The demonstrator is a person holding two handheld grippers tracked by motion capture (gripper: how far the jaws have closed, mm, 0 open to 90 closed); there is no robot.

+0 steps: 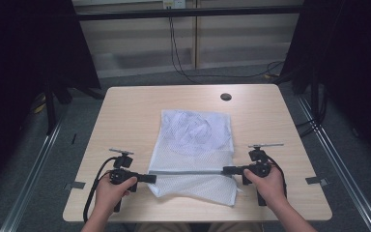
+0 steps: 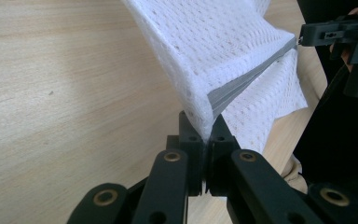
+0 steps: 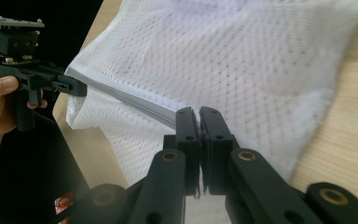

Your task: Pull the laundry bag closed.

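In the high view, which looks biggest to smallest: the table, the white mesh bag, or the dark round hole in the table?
1. Table
2. White mesh bag
3. Dark round hole, by far the smallest, near the table's far edge.

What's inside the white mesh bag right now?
Through the white mesh laundry bag a crumpled pale cloth shows in its upper half. The mesh blurs it, so what garment it is cannot be told. Left gripper and right gripper clamp its grey edge.

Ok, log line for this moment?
left gripper: shut on mesh bag | right gripper: shut on mesh bag | grey edge taut between
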